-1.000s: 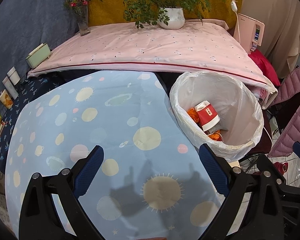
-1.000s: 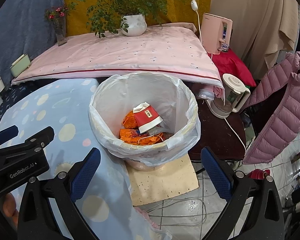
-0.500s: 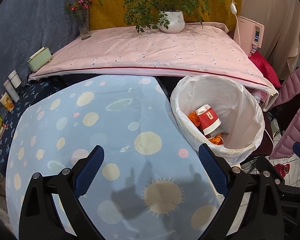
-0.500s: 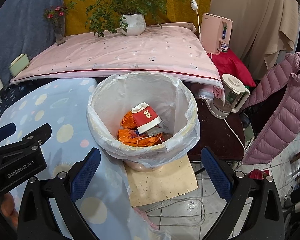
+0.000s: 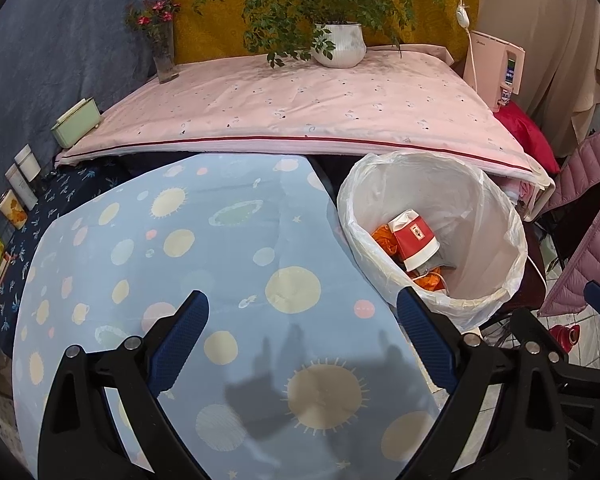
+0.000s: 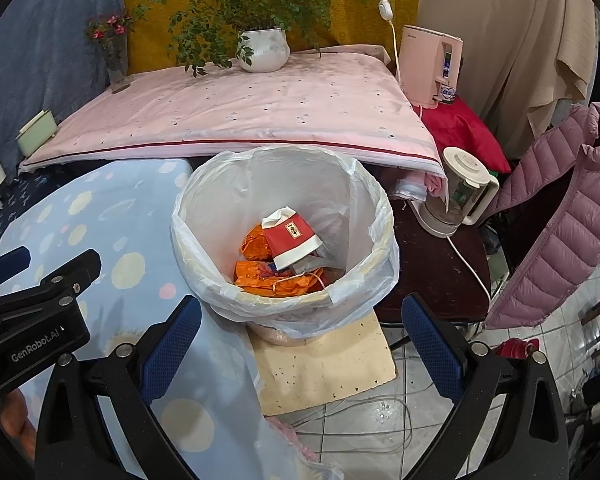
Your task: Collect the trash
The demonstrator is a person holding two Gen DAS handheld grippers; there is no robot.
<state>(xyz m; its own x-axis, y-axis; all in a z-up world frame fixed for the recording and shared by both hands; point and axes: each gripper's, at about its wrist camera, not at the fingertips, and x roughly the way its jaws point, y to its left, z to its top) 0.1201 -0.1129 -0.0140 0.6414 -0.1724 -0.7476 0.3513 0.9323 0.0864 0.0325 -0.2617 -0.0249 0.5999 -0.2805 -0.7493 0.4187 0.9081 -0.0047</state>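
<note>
Nothing moved; both claws agape, empty; bin (image 6: 284,292) beside kettle (image 6: 460,196).

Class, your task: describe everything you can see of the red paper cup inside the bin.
The red paper cup lies on its side inside the bin, which has a thin white plastic liner. Its body is red with a small square printed label, and white bands run along both ends. It looks like paper, and one end is crushed and creased. It rests on crumpled orange wrappers, with a grey scrap under its lower end. Neither tool touches it.
</note>
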